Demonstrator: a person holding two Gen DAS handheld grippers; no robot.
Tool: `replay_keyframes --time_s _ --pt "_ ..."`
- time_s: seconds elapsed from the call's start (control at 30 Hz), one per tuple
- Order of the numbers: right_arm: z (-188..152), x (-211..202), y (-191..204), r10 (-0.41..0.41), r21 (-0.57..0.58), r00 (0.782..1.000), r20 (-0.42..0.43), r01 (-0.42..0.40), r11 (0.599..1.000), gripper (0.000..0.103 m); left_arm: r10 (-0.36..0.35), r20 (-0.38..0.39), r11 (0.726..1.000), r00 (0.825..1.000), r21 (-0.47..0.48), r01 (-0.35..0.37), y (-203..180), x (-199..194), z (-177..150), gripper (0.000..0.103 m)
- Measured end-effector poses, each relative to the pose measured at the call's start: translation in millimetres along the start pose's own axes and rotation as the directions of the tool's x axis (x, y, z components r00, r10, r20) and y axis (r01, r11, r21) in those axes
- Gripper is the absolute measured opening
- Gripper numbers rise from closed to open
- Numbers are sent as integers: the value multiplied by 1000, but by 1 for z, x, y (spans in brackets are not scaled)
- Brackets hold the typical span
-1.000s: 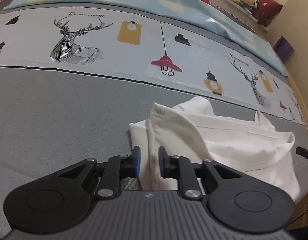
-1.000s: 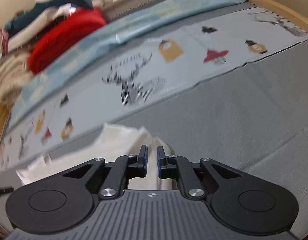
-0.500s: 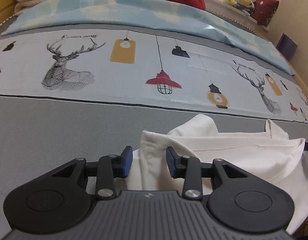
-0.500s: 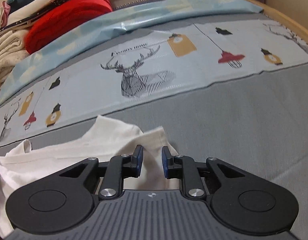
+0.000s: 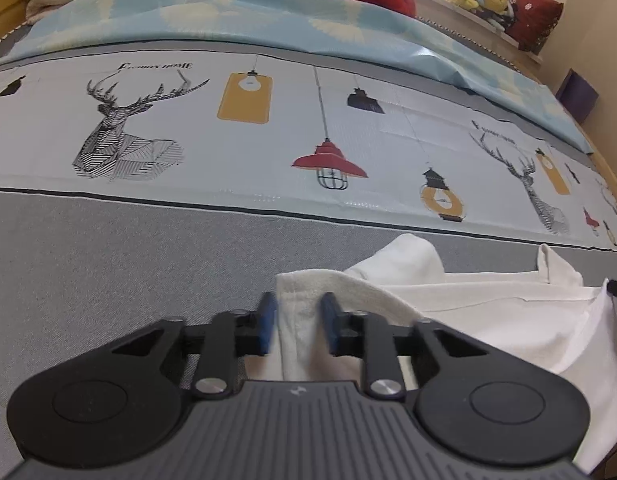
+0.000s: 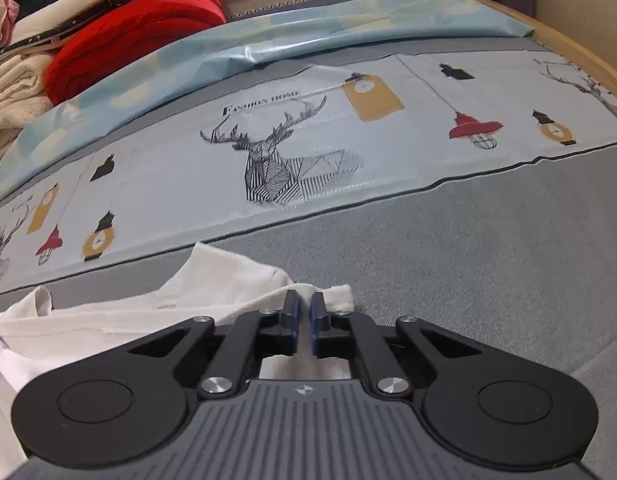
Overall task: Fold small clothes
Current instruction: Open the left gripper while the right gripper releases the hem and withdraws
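Garment: white garment [image 5: 488, 312], crumpled on the grey part of the bed cover [image 5: 108, 264], just below the printed band w/ deer and lamps [image 5: 244, 140].
My L gripper [image 5: 296, 320]: jaws closing, blue pads blurred; a hemmed corner of the garment stands between them. Can't tell yet if the pads press the cloth.
My R gripper [image 6: 302, 320]: jaws nearly together, only a thin slit btwn pads, pinching the garment's other corner, a terry-looking edge [image 6: 336, 294].
Layout: both grippers point down at the near edge of the garment, one at each corner.
Behind: pale blue sheet [image 6: 348, 28] across the far side; red knit [image 6: 140, 32] and cream folded stuff [image 6: 12, 96] stacked beyond it.
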State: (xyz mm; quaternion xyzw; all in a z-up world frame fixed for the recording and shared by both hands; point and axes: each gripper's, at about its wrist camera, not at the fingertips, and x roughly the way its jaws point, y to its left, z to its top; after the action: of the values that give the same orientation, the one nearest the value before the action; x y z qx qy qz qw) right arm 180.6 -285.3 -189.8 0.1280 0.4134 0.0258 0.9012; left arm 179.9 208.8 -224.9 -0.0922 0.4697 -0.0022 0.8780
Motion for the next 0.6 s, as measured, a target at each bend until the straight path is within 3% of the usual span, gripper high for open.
replay_keyframes --time_s 0.07,0.2,0.3,0.4,0.53,0.6 --pt "4 -5 -3 4 35 999 32 -5 999 2 -6 12 1000 1000 21 5 -2 -2 1 6" --pt "9 -14 -9 -15 97 995 103 5 995 2 30 124 999 992 17 -32 0 -18 6 4" --pt "14 -20 -12 -39 126 987 157 19 992 2 50 162 999 986 -7 -50 3 -23 8 4" --pt "16 -16 -11 -63 129 986 151 43 991 2 72 151 997 986 17 -76 -2 -19 6 5" --pt "16 -1 -10 -96 130 992 82 84 988 3 104 72 994 992 -24 -102 5 -13 9 9" --pt "17 -4 -11 -91 149 993 77 79 986 11 81 70 996 994 -53 -77 13 -19 10 12"
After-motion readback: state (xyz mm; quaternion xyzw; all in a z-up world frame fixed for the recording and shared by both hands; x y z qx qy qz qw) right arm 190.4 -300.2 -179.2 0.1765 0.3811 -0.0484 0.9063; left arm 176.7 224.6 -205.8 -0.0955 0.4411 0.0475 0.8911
